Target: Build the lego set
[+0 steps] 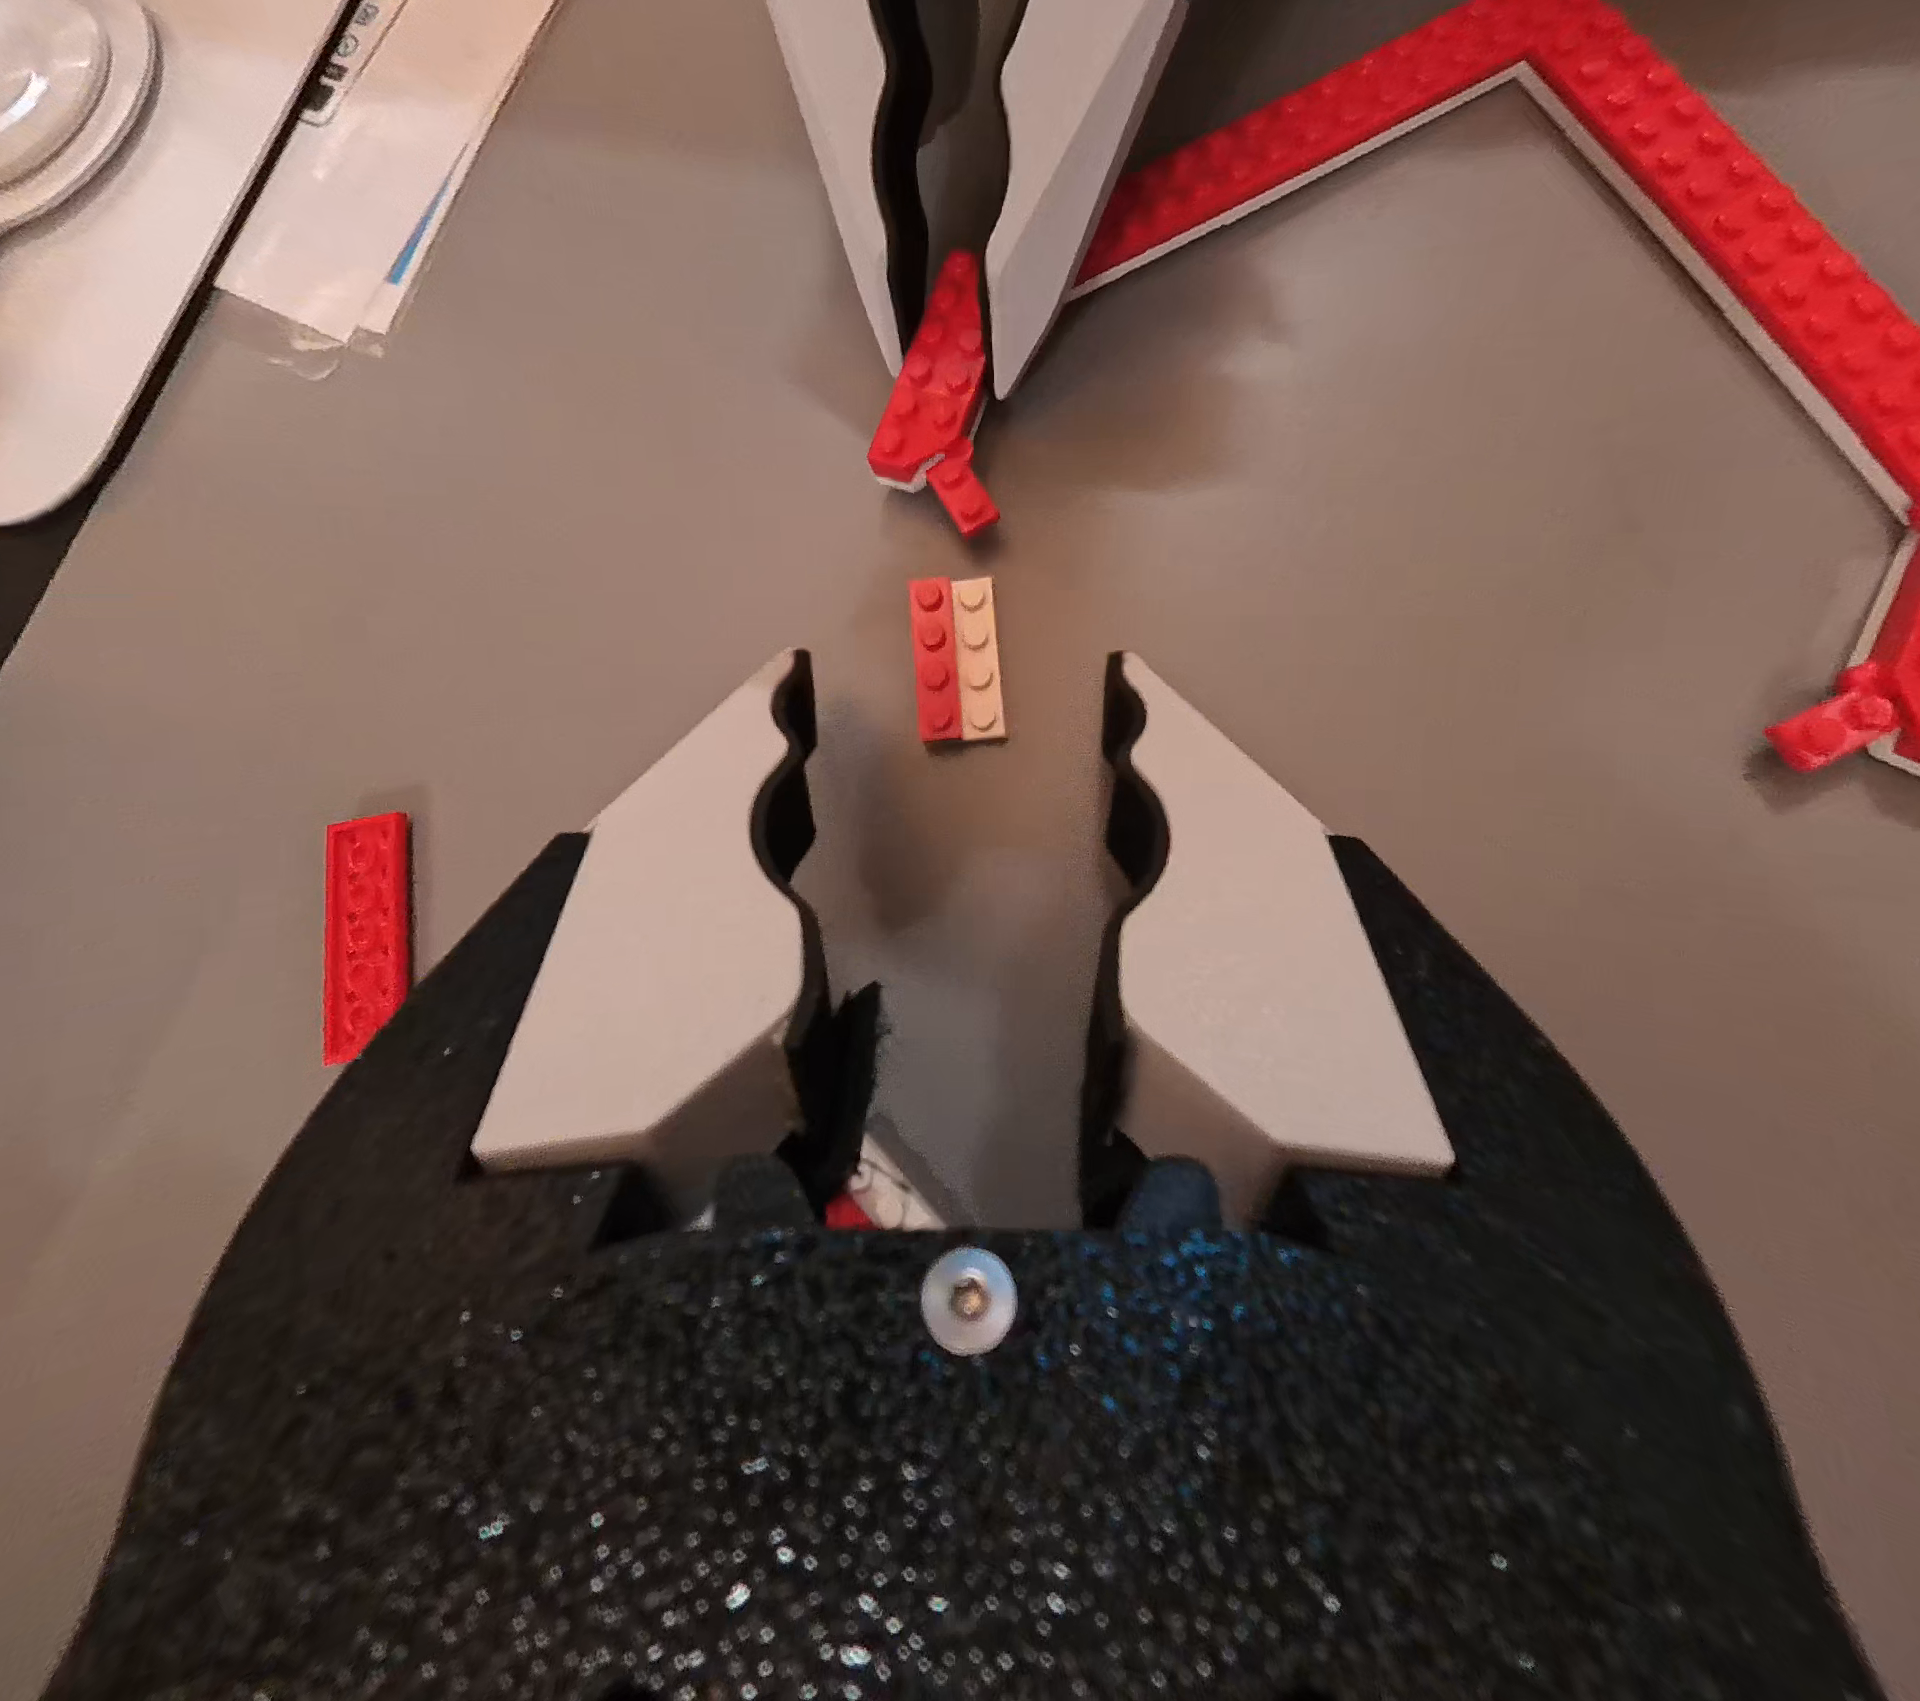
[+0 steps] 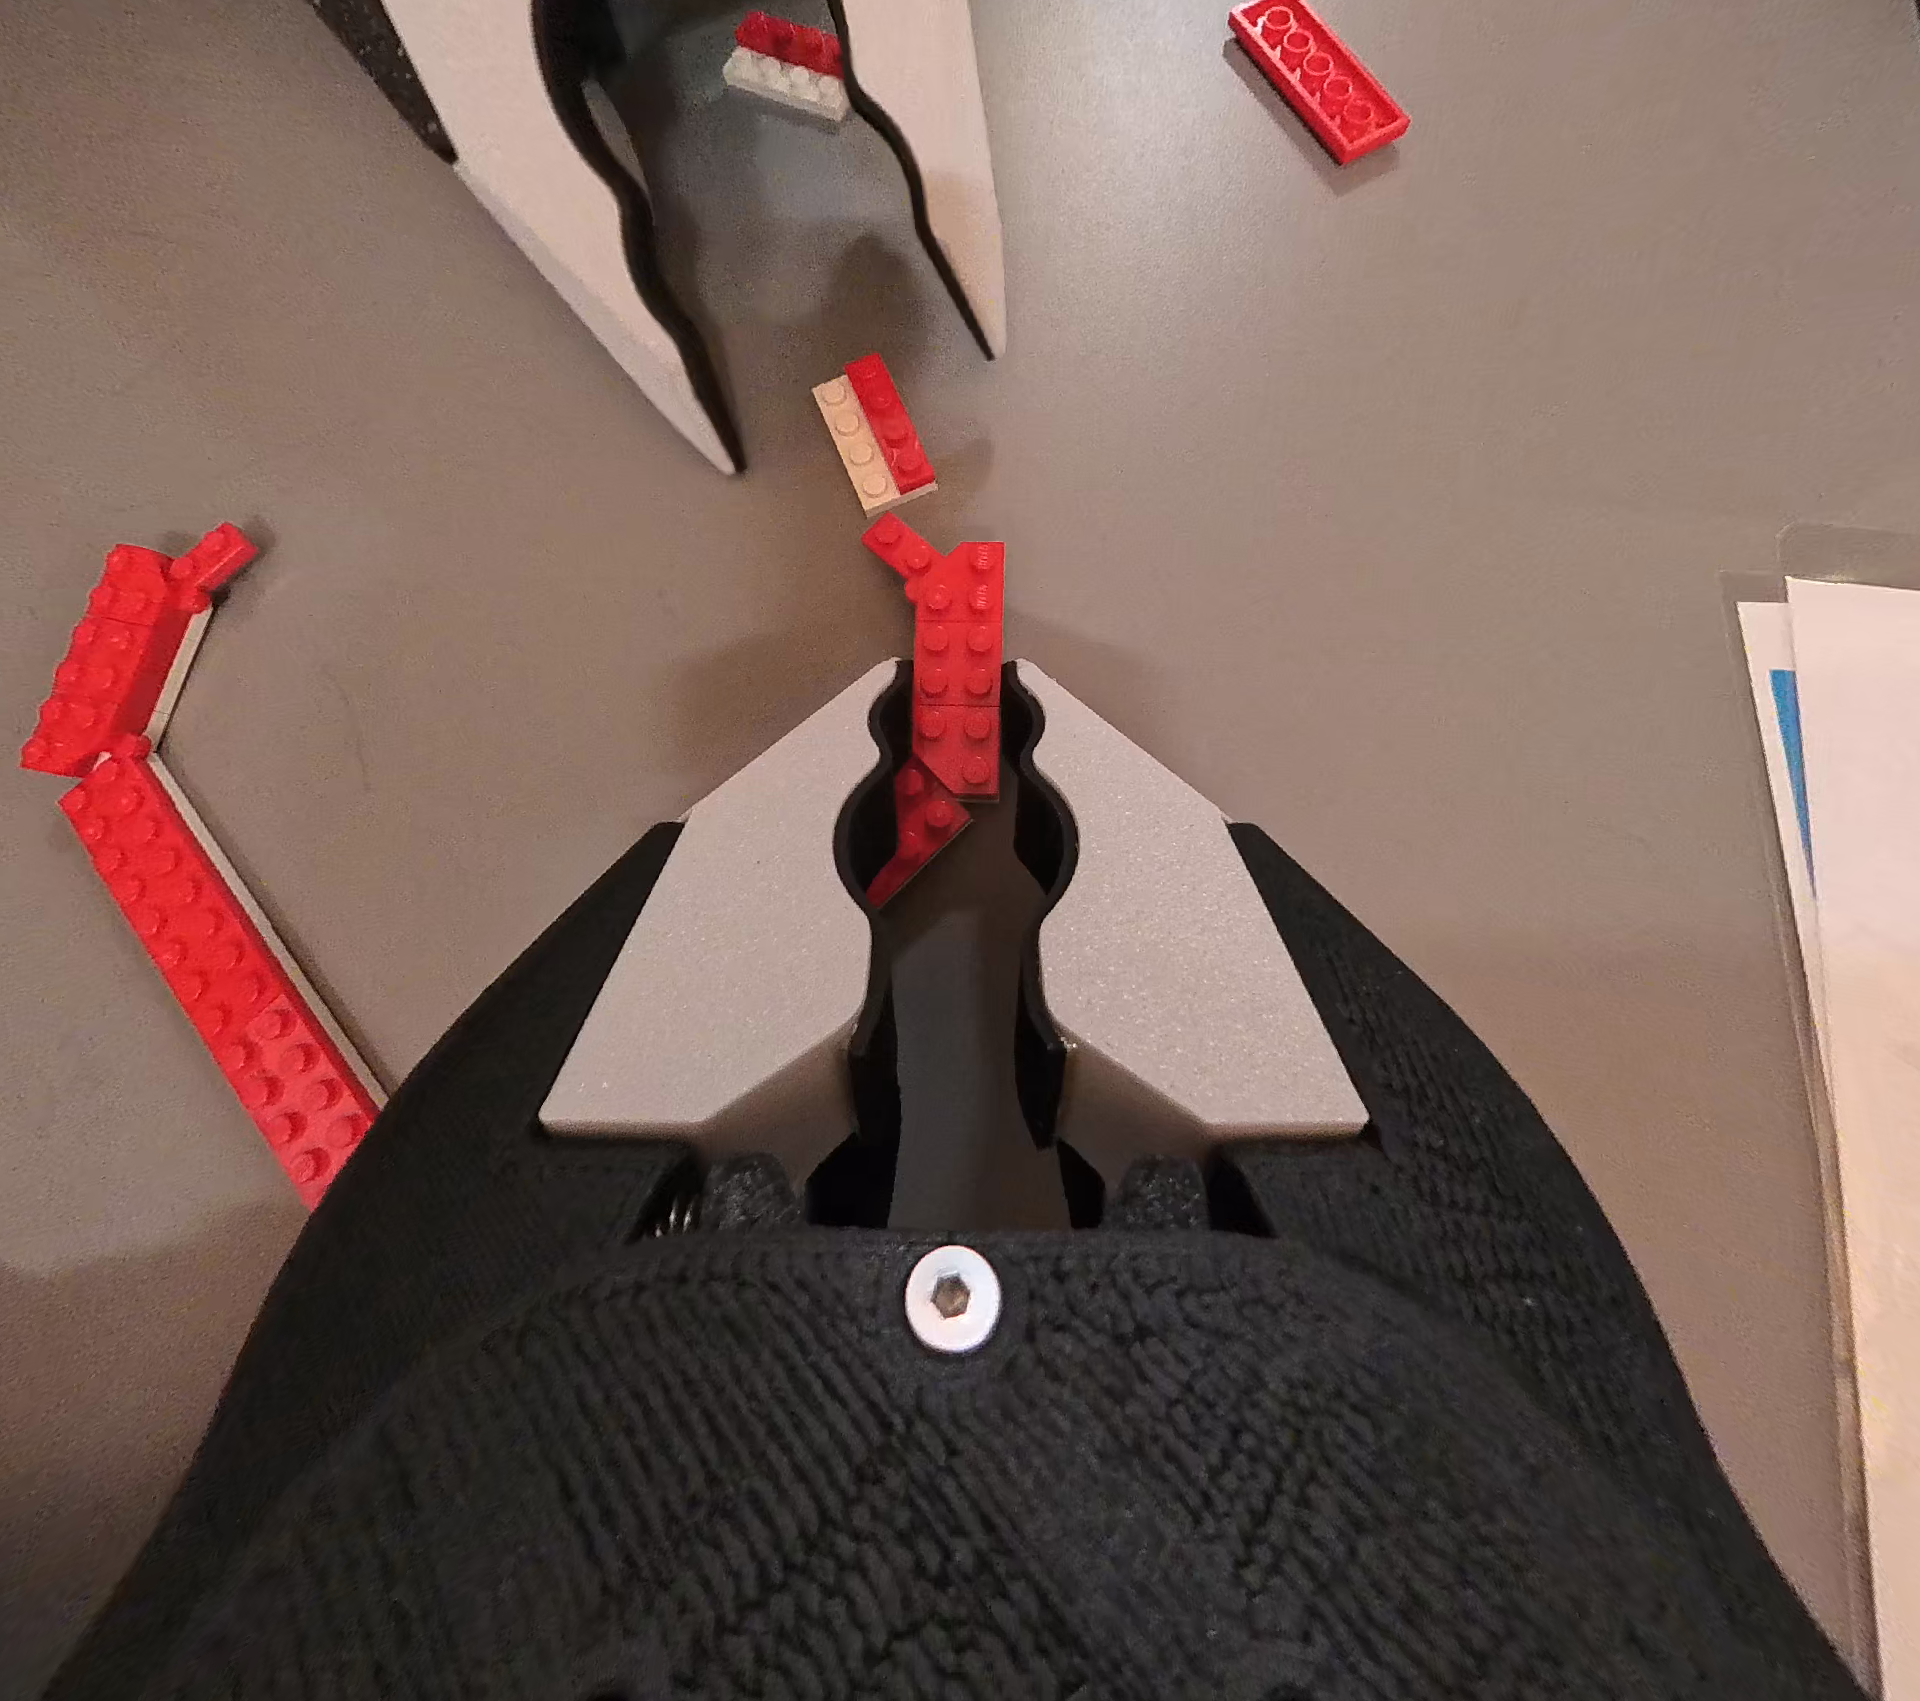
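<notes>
My right gripper [image 2: 956, 664] is shut on a red lego assembly [image 2: 961, 654] with a small hinge piece at its front end; it also shows in the left wrist view [image 1: 940, 373], tip down on the table. A small red and tan plate piece [image 1: 961, 659] lies flat just beyond my left gripper [image 1: 961, 664], which is open and empty; the same piece shows in the right wrist view [image 2: 875, 430]. The left gripper [image 2: 862, 404] faces me in the right wrist view. A long red angled lego frame [image 1: 1558, 124] lies at the right, also seen in the right wrist view [image 2: 177, 903].
A red plate lies upside down beside my left gripper [image 1: 366, 934], also in the right wrist view [image 2: 1317, 74]. Another red and white piece [image 2: 790, 56] lies behind the left gripper. Paper sheets [image 1: 416, 51] and a white tray [image 1: 135, 124] sit at the far left. Left tips to right tips: about 6 cm.
</notes>
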`<state>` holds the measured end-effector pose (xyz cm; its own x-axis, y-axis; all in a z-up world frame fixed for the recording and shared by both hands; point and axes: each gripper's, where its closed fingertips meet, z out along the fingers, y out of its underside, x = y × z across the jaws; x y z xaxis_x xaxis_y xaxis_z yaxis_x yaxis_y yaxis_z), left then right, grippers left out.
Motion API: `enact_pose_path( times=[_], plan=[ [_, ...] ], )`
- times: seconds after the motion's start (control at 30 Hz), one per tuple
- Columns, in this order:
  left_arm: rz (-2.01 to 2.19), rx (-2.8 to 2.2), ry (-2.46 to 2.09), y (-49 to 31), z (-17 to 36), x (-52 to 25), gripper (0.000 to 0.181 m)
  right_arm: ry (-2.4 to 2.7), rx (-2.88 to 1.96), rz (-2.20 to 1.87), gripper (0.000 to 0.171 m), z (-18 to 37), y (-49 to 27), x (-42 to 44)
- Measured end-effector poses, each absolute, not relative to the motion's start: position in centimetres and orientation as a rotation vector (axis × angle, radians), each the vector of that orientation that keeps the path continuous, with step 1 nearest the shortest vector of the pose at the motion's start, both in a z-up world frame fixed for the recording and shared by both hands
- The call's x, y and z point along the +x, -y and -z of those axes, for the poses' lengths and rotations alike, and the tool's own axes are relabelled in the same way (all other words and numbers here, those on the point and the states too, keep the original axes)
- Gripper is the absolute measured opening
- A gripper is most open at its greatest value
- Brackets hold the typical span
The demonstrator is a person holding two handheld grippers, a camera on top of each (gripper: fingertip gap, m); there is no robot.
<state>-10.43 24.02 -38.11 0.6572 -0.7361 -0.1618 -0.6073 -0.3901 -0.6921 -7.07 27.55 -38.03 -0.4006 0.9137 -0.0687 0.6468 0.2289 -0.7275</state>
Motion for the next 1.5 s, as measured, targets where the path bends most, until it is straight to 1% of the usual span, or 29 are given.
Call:
enact_pose_path(
  times=[0.03, 0.17, 0.23, 0.3, 0.47, 0.6, 0.97, 1.13, 1.3, 1.5],
  plan=[
    [0.202, -2.113, -1.036, -24.1, 38.1, -10.3, 0.055, 2.137, -1.445, -0.983, 0.015, 38.0, -27.5, -7.1],
    [0.111, -2.052, -1.013, -24.9, 37.5, -10.0, 0.057, 2.133, -1.441, -0.989, 0.015, 37.9, -27.3, -7.2],
    [0.119, -2.042, -0.975, -25.1, 37.2, -9.7, 0.066, 2.127, -1.439, -0.993, 0.015, 37.7, -27.2, -7.4],
    [0.138, -2.040, -0.969, -25.1, 37.1, -9.4, 0.068, 2.124, -1.438, -1.002, 0.015, 37.5, -27.0, -7.6],
    [0.084, -1.982, -0.934, -25.7, 36.4, -9.5, 0.055, 2.133, -1.436, -0.999, 0.015, 37.4, -26.4, -7.8],
    [0.072, -1.980, -0.919, -25.8, 36.4, -9.7, 0.051, 2.154, -1.429, -0.988, 0.015, 37.4, -25.9, -7.9],
    [0.045, -2.001, -0.923, -25.9, 36.6, -10.3, 0.046, 2.177, -1.441, -0.967, 0.016, 37.5, -25.7, -7.8],
    [0.048, -2.026, -0.972, -25.5, 37.1, -10.5, 0.047, 2.181, -1.477, -0.941, 0.015, 38.0, -25.8, -7.7],
    [0.147, -2.087, -1.050, -24.3, 37.7, -10.3, 0.049, 2.154, -1.512, -0.947, 0.015, 37.7, -26.0, -7.8],
    [0.152, -2.135, -1.074, -23.8, 38.1, -11.1, 0.037, 2.158, -1.525, -0.940, 0.015, 37.9, -25.9, -7.7]
  ],
)
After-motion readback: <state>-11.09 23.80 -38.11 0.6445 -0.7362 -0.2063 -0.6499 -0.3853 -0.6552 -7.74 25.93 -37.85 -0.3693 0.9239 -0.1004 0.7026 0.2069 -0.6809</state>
